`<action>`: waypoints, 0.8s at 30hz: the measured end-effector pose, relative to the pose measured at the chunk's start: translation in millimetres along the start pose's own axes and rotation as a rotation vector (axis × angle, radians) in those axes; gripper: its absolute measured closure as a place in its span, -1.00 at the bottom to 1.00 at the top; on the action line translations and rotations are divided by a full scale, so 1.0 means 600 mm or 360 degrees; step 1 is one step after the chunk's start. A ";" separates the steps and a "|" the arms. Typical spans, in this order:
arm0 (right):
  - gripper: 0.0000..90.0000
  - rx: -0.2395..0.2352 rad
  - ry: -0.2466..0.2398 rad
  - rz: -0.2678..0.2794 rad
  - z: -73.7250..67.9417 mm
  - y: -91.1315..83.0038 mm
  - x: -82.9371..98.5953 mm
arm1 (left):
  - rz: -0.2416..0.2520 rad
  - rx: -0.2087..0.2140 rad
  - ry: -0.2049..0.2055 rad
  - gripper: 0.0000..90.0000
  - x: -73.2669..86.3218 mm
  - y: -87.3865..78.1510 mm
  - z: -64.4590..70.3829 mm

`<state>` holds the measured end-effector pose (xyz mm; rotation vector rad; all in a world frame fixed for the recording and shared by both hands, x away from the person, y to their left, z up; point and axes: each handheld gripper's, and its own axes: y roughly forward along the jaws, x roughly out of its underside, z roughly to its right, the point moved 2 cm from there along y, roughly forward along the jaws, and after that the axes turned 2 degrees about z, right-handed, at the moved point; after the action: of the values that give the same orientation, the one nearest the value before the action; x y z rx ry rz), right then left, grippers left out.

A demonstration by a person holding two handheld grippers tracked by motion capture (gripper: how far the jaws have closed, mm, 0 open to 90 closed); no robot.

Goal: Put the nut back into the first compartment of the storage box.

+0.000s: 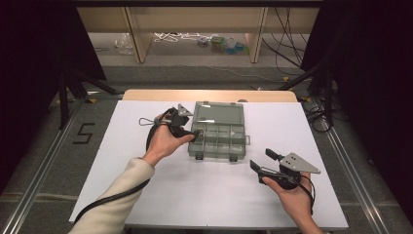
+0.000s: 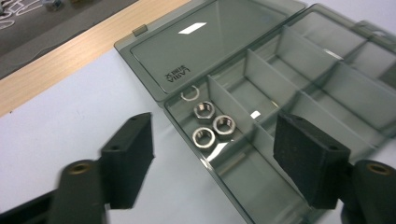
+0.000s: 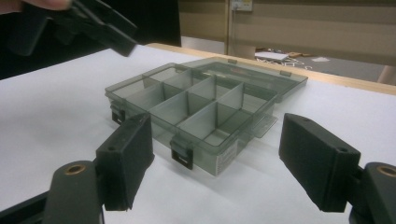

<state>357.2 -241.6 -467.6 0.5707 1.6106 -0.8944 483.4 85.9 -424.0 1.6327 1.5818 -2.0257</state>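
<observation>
The left gripper [image 2: 212, 156] hangs with its jaws spread wide and empty over the left end of the open plastic box [image 1: 217, 131], one jaw outside the box wall, the other above the compartments. Just beyond it, three steel nuts [image 2: 210, 125] and a small open wire ring [image 2: 190, 94] lie in the corner compartment beside the lid hinge. The right gripper [image 1: 265, 159] waits well apart at the near right of the table, jaws also wide and empty. The likely trouble: the nuts sit close together against thin dividers, so wide jaws could catch a wall, nudge the light box, or pinch two nuts and drop one.
</observation>
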 end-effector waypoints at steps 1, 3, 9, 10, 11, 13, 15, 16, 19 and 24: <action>-0.41 -0.0003 0.0003 -0.0031 0.000 -0.002 0.000 | 0.0034 -0.0001 -0.0002 -0.49 0.006 -0.009 0.002; -0.41 0.0019 0.0001 -0.0037 0.001 -0.002 -0.001 | 0.0073 0.0022 0.0008 -0.55 0.016 -0.022 0.005; -0.41 0.0031 -0.0016 -0.0008 0.005 0.000 -0.001 | 0.0183 0.0124 0.0008 -0.61 0.062 -0.060 0.031; -0.41 0.0033 -0.0002 -0.0005 0.004 0.000 -0.001 | 0.0192 0.0142 0.0015 -0.62 0.069 -0.065 0.036; -0.41 0.0036 0.0002 -0.0032 0.004 -0.002 -0.001 | 0.0210 0.0143 0.0027 -0.62 0.081 -0.071 0.042; -0.41 0.0022 0.0005 -0.0009 0.006 0.000 0.000 | 0.0225 0.0163 -0.0011 -0.63 0.098 -0.079 0.051; -0.41 0.0028 0.0012 0.0004 0.007 0.001 0.000 | 0.0261 0.0176 -0.0045 -0.63 0.117 -0.089 0.056; -0.41 0.0048 -0.0013 -0.0012 0.010 -0.001 -0.001 | 0.0275 0.0178 -0.0069 -0.63 0.122 -0.091 0.059; -0.41 0.0026 0.0024 0.0011 0.009 0.002 0.000 | 0.0335 0.0164 -0.0106 -0.63 0.140 -0.101 0.065; -0.41 0.0050 0.0006 0.0010 0.013 -0.001 0.000 | 0.0393 0.0175 -0.0124 -0.62 0.151 -0.115 0.067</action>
<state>361.4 -247.9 -467.9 0.5991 1.6001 -0.9158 375.9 132.0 -453.3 1.6677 1.1968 -2.0487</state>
